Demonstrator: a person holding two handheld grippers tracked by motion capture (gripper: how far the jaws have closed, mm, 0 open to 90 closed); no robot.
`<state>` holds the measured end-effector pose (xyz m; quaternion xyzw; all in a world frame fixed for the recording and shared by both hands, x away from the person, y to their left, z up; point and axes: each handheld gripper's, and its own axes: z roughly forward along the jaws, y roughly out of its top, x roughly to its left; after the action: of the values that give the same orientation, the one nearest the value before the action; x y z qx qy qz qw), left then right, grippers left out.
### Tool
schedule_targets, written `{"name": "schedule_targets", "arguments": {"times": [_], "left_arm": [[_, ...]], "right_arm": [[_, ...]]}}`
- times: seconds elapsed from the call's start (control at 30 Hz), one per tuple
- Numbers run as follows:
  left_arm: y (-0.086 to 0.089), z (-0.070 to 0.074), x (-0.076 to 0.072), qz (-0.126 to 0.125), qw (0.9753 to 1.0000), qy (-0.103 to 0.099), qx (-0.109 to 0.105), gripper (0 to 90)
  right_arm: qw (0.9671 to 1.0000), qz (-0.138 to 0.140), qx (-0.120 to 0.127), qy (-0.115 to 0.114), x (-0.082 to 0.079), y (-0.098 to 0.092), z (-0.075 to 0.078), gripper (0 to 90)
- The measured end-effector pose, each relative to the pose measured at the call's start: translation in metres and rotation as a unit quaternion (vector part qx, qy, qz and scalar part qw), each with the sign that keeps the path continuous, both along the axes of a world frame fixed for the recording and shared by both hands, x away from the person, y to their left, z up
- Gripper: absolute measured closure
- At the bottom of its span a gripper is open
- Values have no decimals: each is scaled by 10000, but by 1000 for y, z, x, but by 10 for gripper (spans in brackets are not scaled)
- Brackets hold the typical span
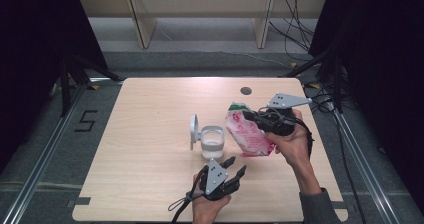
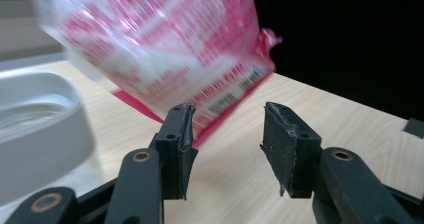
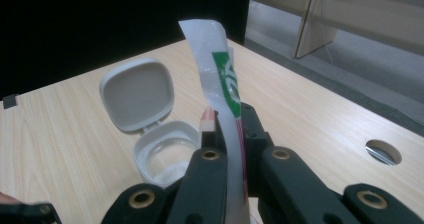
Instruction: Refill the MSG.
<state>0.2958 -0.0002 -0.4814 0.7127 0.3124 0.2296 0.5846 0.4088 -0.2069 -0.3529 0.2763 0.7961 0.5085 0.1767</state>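
A pink and white plastic refill bag with a green strip at its top hangs tilted over the table, right of a white container. My right gripper is shut on the bag's upper edge. The container stands with its hinged lid swung open and white powder inside. My left gripper is open near the table's front, just below the container, its jaws pointing at the bag's lower corner. Nothing lies between its fingers.
The wooden table has a round cable hole at its back right. Black curtains flank both sides, and wooden shelving stands beyond the far edge. Cables trail on the floor at right.
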Motion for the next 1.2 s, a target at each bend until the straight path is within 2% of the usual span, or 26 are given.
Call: {"name": "schedule_targets", "arguments": {"times": [0.03, 0.07, 0.1, 0.13, 0.17, 0.27, 0.3, 0.33, 0.43, 0.47, 0.5, 0.53, 0.57, 0.6, 0.67, 0.7, 0.73, 0.77, 0.83, 0.9, 0.97, 1.0, 1.03, 1.07, 1.13, 1.2], "left_arm": [[2, -1, -1, 92, 9998, 114, -113, 541], [4, -2, -1, 148, 9997, 133, -151, 539], [5, -3, -2, 174, 9996, 152, -176, 539], [8, -4, -1, 86, 9999, 33, -91, 538], [9, -5, -2, 100, 9999, 45, -70, 535], [13, -9, -1, 165, 9997, 129, 102, 515], [13, -12, -1, 236, 9994, 233, 29, 514], [14, -13, -1, 244, 9994, 233, 51, 515], [17, -15, -1, 259, 9993, 254, 86, 516], [18, -15, -1, 274, 9993, 213, 114, 515], [19, -15, -1, 316, 9993, 170, 143, 514], [21, -15, 0, 281, 9994, 98, 180, 513], [22, -14, 0, 293, 9993, 78, 204, 513], [23, -14, 0, 331, 9992, 76, 204, 513], [24, -14, 0, 413, 9991, 99, 54, 510], [26, -13, 1, 371, 9992, 40, 169, 509], [27, -14, 0, 438, 9989, 98, 121, 509], [28, -15, 2, 418, 9990, 15, 155, 509], [29, -16, 1, 453, 9988, 88, 163, 508], [30, -17, 1, 492, 9987, 116, 117, 508], [32, -17, 2, 507, 9985, 85, 175, 504], [32, -17, 2, 511, 9985, 92, 177, 500], [33, -17, 2, 488, 9985, 56, 229, 494], [33, -17, 2, 533, 9984, 101, 166, 493], [33, -18, 3, 500, 9986, 57, 158, 492], [34, -19, 3, 535, 9985, 95, 73, 484]], "right_arm": [[9998, -133, 46, 149, -2, 0, -2, 900], [9999, -111, 48, 82, 0, -2, -5, 900], [9998, -106, 24, 147, -1, -2, -6, 900], [9998, -143, -2, 167, -2, -3, -7, 900], [9997, -143, -7, 195, -3, -4, -8, 900], [9996, -147, -15, 249, -4, -8, -13, 900], [9993, -204, 34, 300, -6, -10, -14, 900], [9996, -222, 26, 193, -7, -13, -14, 900], [9995, -263, 65, 136, -10, -18, -17, 900], [9992, -275, 44, 296, -13, -21, -16, 900], [9994, -285, 52, 210, -13, -23, -17, 900], [9994, -281, -21, 223, -14, -25, -16, 900], [9990, -312, 45, 312, -16, -26, -17, 900], [9992, -302, 27, 265, -16, -28, -17, 900], [9993, -329, -30, 198, -18, -33, -18, 900], [9988, -408, -12, 284, -20, -33, -18, 900], [9990, -398, -39, 219, -20, -36, -19, 900], [9988, -421, 11, 242, -21, -36, -20, 900], [9990, -437, -103, 85, -23, -41, -20, 900], [9984, -495, -138, 215, -26, -43, -20, 900], [9982, -551, -201, 89, -26, -48, -21, 900], [9977, -629, -155, 191, -28, -48, -23, 900], [9976, -647, -231, 107, -28, -50, -24, 900], [9968, -731, -244, 193, -30, -50, -26, 900], [9963, -780, -327, 139, -30, -52, -29, 900], [9954, -831, -429, 216, -30, -56, -32, 900]]}}
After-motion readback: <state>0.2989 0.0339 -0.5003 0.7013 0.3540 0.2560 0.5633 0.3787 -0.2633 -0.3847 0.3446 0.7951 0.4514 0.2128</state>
